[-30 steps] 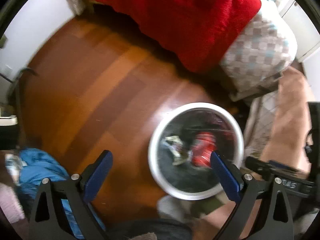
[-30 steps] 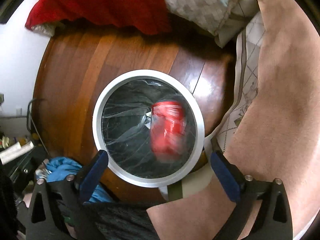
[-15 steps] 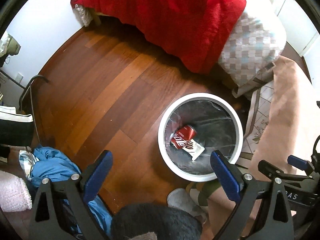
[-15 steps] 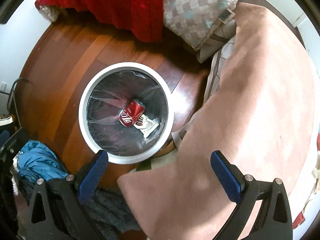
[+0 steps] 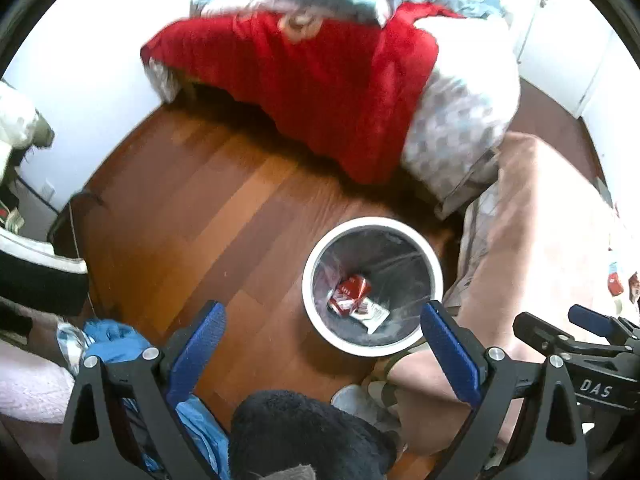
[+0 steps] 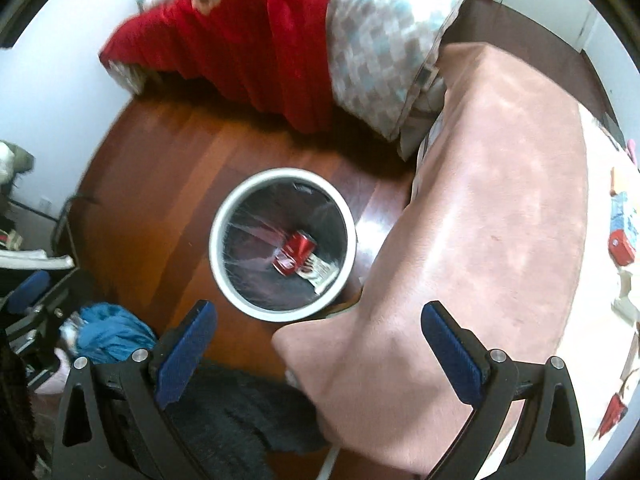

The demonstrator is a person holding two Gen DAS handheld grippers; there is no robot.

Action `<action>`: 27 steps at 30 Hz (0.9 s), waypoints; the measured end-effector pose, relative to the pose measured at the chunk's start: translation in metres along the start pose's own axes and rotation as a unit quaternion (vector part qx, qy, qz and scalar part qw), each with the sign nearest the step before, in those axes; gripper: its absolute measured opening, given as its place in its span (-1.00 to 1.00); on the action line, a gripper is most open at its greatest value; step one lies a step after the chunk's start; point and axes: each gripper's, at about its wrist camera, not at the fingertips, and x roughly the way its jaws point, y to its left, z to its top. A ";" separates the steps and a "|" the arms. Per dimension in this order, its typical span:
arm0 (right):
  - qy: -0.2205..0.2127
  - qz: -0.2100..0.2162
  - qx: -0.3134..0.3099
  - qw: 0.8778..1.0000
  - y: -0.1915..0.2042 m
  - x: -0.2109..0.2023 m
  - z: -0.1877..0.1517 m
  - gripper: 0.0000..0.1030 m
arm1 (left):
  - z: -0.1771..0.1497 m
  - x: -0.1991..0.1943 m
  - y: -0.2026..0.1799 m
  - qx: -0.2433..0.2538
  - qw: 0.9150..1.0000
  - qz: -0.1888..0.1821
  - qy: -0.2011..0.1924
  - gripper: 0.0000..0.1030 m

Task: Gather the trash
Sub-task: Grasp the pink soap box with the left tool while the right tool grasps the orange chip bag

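A round white trash bin (image 5: 316,252) with a clear liner stands on the wooden floor; it also shows in the right wrist view (image 6: 218,216). Inside lie a red soda can (image 5: 352,288) (image 6: 296,252) and a white wrapper (image 5: 374,316) (image 6: 322,274). My left gripper (image 5: 324,344) is open and empty, well above the bin's near rim. My right gripper (image 6: 316,344) is open and empty, high above the bin's near right, over a pink cover. The right gripper's body (image 5: 576,344) shows at the left view's right edge.
A bed with a red blanket (image 5: 312,80) and a checked pillow (image 5: 460,132) stands behind the bin. A pink covered surface (image 6: 492,200) lies right of it, with small red items (image 6: 620,244) at its far edge. Blue cloth (image 6: 108,332) and dark clothing (image 6: 240,412) lie near left.
Both grippers have risen and pulled back from the bin, which now looks smaller. The red can, falling a second ago, lies at rest in the bin beside the wrapper.
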 end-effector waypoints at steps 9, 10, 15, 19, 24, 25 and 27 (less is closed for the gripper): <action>-0.089 0.049 0.059 0.993 -0.054 -0.107 -0.024 1.00 | -0.001 -0.070 -0.055 0.039 0.997 -0.023 -0.069 0.93; -0.093 0.050 0.067 0.992 -0.063 -0.116 -0.028 1.00 | -0.002 -0.074 -0.066 0.045 0.996 -0.029 -0.073 0.93; -0.103 0.041 0.125 0.986 -0.138 -0.145 -0.059 1.00 | -0.015 -0.074 -0.141 0.089 0.992 -0.058 -0.073 0.93; -0.092 -0.008 0.187 0.978 -0.226 -0.149 -0.088 1.00 | -0.031 -0.048 -0.215 0.130 0.987 -0.083 -0.043 0.93; -0.047 -0.079 0.262 0.961 -0.361 -0.131 -0.117 1.00 | -0.052 -0.016 -0.316 0.201 0.974 -0.105 -0.022 0.93; -0.038 -0.092 0.269 0.958 -0.380 -0.127 -0.119 1.00 | -0.053 -0.013 -0.337 0.218 0.970 -0.108 -0.024 0.93; -0.019 -0.116 0.284 0.951 -0.428 -0.120 -0.124 1.00 | -0.059 -0.002 -0.389 0.272 0.954 -0.119 -0.026 0.93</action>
